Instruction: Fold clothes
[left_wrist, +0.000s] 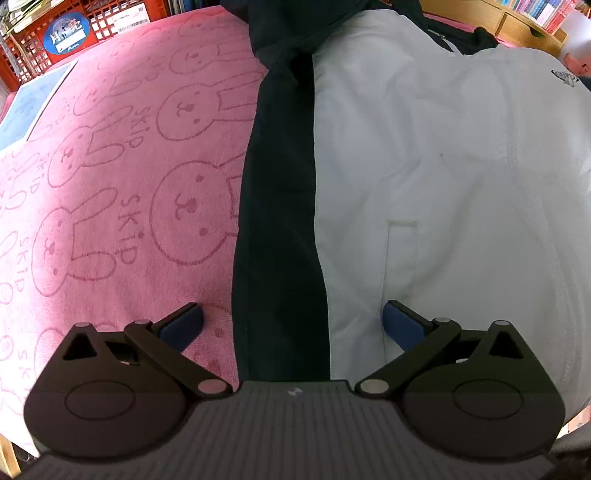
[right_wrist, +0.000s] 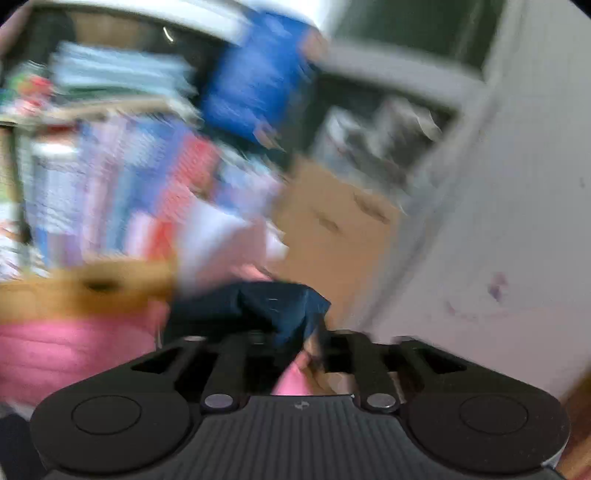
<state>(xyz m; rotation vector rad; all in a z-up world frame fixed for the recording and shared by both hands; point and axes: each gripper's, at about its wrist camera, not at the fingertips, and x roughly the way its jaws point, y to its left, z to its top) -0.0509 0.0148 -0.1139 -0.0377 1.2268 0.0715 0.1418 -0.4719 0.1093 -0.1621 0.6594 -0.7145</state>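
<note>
L cam down – R cam outward.

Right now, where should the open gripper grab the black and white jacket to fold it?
Probably the long side edge where the black panel meets the pink bunny towel. The jacket lies flat, so the left gripper, open above it, would come straight down, one finger outside that edge and one on the cloth, pinching the black strip.

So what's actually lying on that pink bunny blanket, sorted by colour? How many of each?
White and black: 1, the jacket, white body with a black side panel
Pale blue: 1, a paper sheet at the blanket's far left corner
Total: 2

The right wrist view is too blurred to add anything certain.
</note>
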